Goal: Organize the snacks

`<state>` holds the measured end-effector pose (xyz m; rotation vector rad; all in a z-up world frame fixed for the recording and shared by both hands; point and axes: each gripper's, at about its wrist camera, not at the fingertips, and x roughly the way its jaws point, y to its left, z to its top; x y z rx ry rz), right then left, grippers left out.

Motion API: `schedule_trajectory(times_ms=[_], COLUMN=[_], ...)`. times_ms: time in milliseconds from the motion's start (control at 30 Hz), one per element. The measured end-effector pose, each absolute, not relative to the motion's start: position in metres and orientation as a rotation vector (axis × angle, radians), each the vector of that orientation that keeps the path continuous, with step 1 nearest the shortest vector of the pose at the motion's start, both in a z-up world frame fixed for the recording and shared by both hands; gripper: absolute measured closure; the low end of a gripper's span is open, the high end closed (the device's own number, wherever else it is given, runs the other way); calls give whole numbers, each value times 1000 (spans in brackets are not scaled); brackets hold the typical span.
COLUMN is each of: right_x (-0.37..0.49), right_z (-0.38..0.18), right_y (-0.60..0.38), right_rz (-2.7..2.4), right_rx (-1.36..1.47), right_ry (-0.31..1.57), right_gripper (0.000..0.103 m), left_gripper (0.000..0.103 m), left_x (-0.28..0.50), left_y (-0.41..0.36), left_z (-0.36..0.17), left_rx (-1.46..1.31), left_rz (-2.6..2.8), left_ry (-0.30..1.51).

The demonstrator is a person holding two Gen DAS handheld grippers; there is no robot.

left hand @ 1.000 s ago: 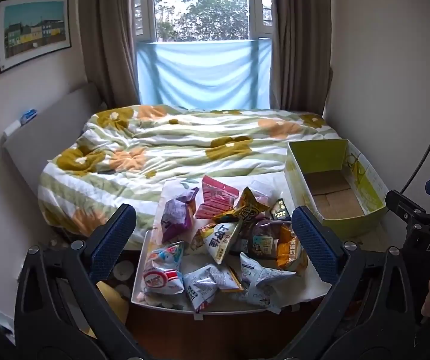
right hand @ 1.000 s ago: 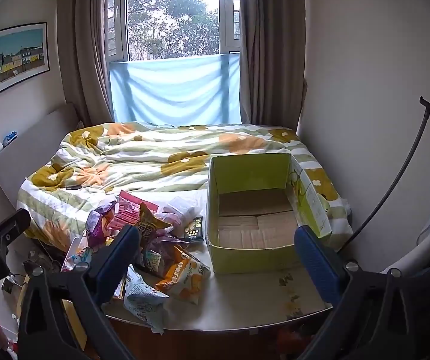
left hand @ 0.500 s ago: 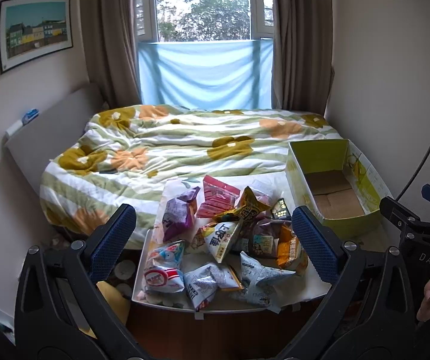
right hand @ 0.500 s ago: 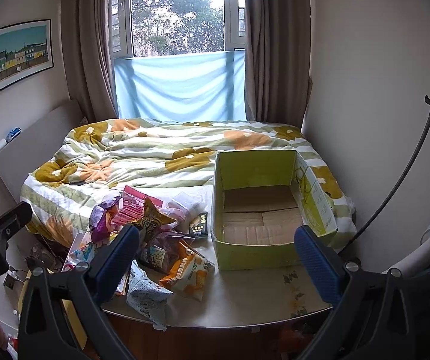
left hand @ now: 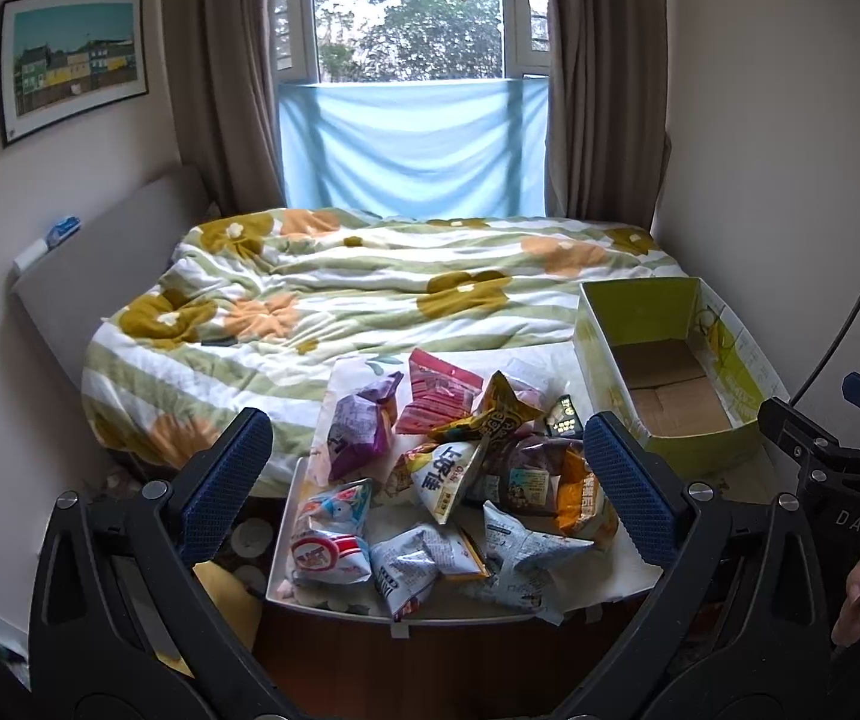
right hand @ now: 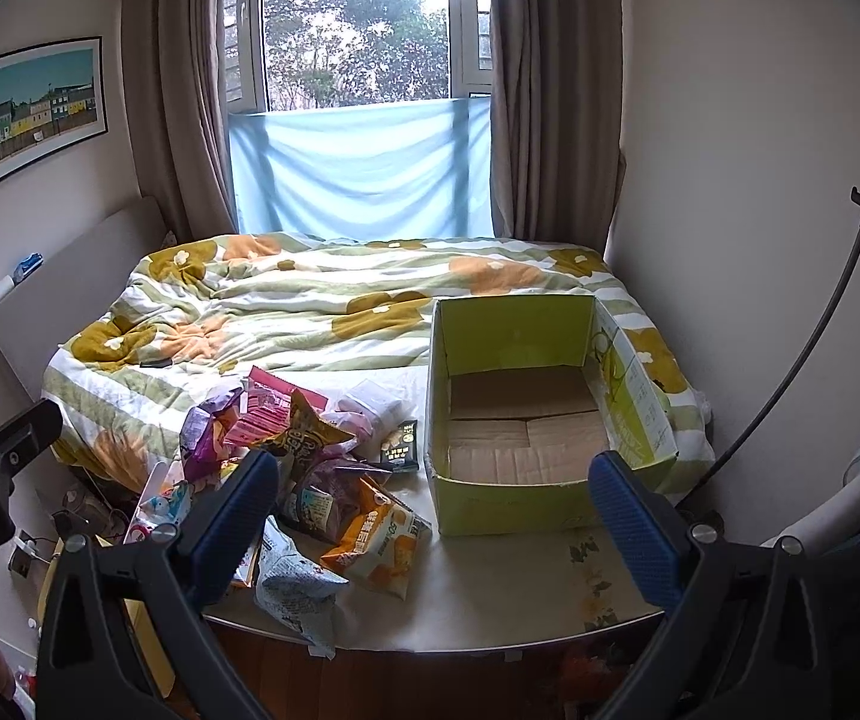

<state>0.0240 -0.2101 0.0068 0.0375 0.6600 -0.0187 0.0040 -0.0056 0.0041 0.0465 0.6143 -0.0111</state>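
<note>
Well, both the left gripper and right gripper hang with jaws spread wide, blue ribbed pads touching nothing. Crinkly snack bags lie heaped on the near-left tabletop, beside an open rectangular cardboard box at right.

Right gripper body, right of the left gripper: read "DAS"
Orange snack bag: read "50"
Other packets: print unreadable

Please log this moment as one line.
left tongs open | right tongs open | snacks piled | box empty
</note>
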Motion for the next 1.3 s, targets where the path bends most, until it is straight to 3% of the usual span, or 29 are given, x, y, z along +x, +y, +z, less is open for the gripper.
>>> schedule_trajectory(times_ms=[1300], right_x=[25], right_z=[4], right_y=[-210], right_rz=[-15], right_rx=[44], right_ry=[673], right_gripper=[0], left_gripper=[1], left_x=[4], left_y=[-7], left_z=[4], left_rx=[47], left_rz=[-9], left_ry=[616])
